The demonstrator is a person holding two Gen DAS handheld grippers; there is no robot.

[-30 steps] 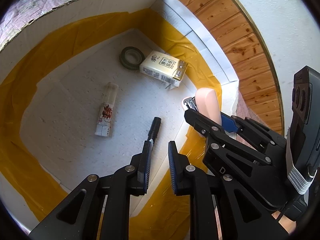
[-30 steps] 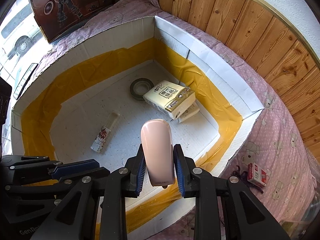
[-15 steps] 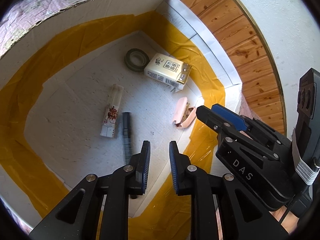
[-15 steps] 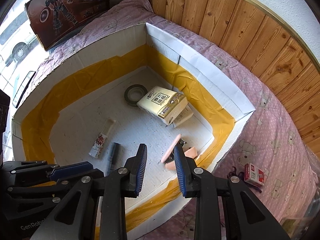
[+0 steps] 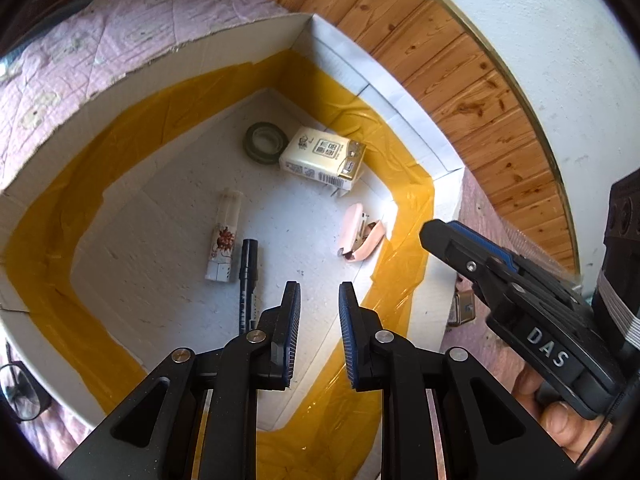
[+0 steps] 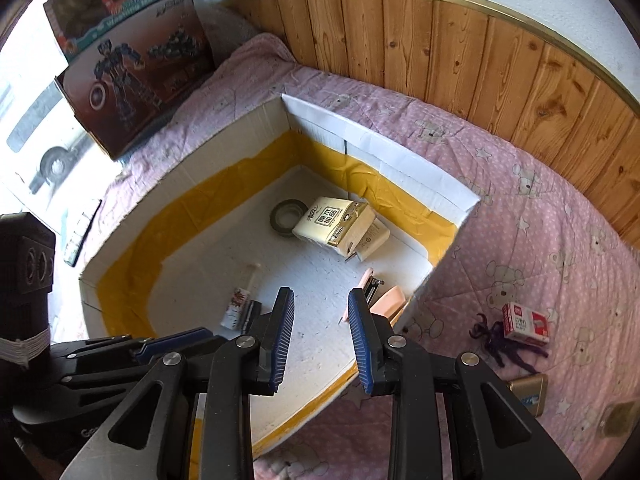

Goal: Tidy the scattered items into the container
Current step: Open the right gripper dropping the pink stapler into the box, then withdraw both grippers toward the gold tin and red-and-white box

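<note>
Both grippers are lifting away, fingers apart and empty; the pink stapler is now lying inside the box beside the marker.

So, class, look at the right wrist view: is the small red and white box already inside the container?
No. The small red and white box lies on the pink blanket, outside the container.

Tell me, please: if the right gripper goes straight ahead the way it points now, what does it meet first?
Probably the bare white floor of the box, between the marker and the pink stapler. The open right gripper seems to miss both, though depth is unclear.
</note>
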